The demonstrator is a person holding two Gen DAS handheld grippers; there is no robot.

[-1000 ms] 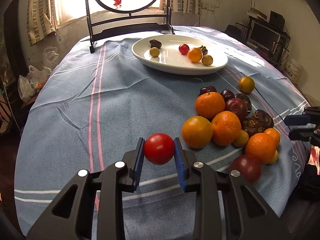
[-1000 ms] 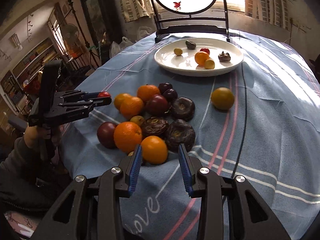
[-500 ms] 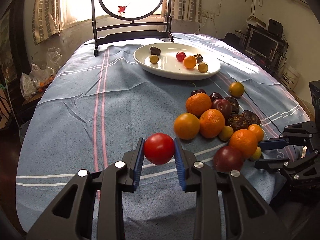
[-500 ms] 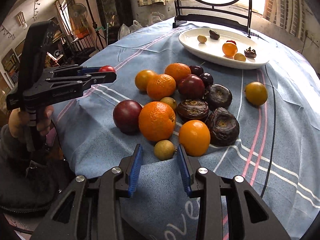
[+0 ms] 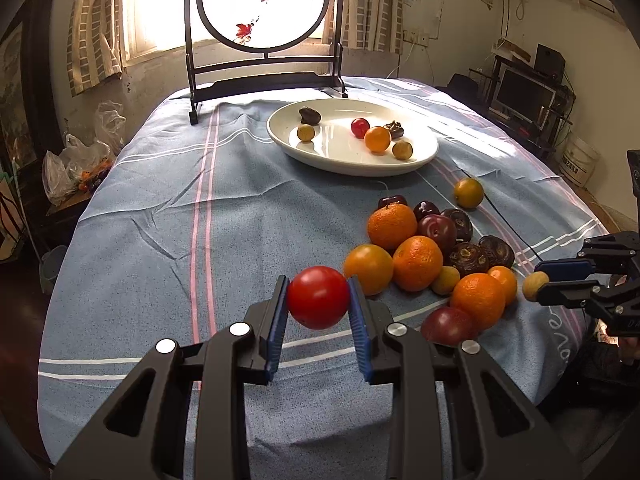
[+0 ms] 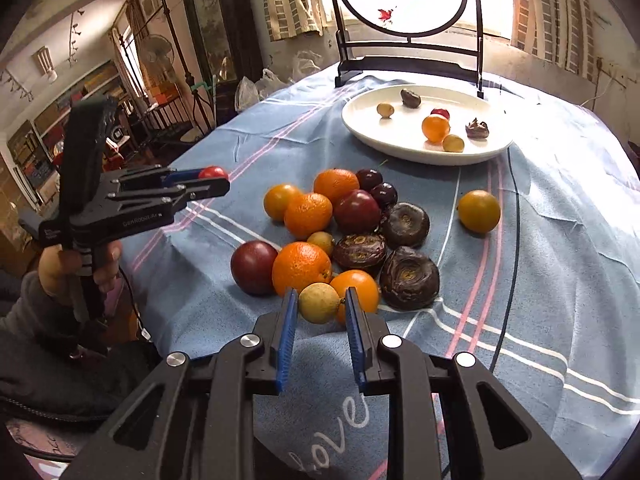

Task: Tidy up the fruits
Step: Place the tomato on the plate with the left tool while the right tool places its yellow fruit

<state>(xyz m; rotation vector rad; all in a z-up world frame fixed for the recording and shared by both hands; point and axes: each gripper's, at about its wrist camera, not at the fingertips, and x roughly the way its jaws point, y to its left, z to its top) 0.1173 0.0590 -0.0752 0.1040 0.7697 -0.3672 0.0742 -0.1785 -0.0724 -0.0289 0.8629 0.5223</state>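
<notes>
Change: since half a second ago the right gripper (image 6: 321, 308) has closed in on the small tan longan (image 6: 319, 303), which now sits between its blue pads; the left gripper (image 5: 319, 298) has not let go of its load.
Tomato: the red tomato (image 5: 318, 297) is pinched at its widest girth between the left fingertips, lifted clear of the blue striped tablecloth (image 5: 168, 216).
Longan: it lies between the right fingertips, the left pad touching or nearly so; whether the squeeze is complete, I cannot tell.
Handling: both look light, smooth and round, so likely to slip; the tomato probably bruises under hard pressure. Grip across the middle.
Pile: oranges, plums and dark wrinkled fruits lie just beyond the right fingers.
Plate: the white plate (image 5: 404, 166) waits well ahead of both grippers.
Pose: both grippers point forward, roughly level.
</notes>
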